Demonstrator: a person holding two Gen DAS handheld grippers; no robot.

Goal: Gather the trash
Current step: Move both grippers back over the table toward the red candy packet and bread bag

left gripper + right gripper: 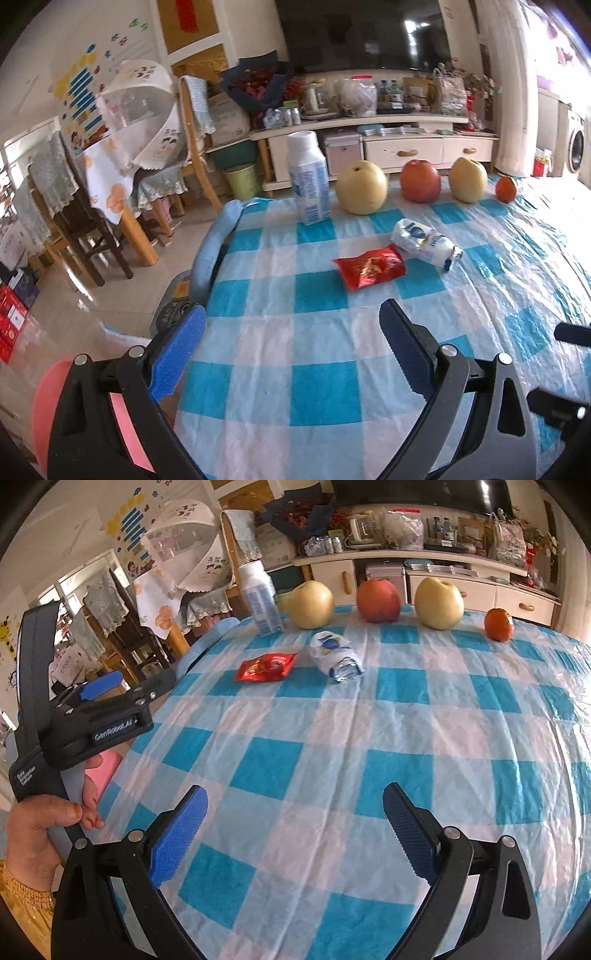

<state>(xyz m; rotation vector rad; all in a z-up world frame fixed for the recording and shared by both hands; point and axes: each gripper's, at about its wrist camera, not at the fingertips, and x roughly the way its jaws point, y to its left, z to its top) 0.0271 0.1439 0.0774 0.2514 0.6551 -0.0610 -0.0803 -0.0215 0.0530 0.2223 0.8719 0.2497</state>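
Observation:
A red snack wrapper [369, 271] [266, 667] lies on the blue-and-white checked tablecloth. Beside it on its right lies a crumpled white-and-blue wrapper [426, 242] [335, 655]. A white milk carton [308, 177] [258, 598] stands upright at the far left of the table. My left gripper [293, 326] is open and empty above the near left edge, well short of the red wrapper. My right gripper [295, 812] is open and empty over the near middle of the table. The left gripper's body [85, 716] shows at the left in the right wrist view.
Two yellow pears [362, 188] [468, 180], a red apple [420, 181] and a small orange [505, 189] stand in a row at the table's far edge. A pink bin [48, 410] sits below the table's left edge. Chairs, a dining table and a TV cabinet stand beyond.

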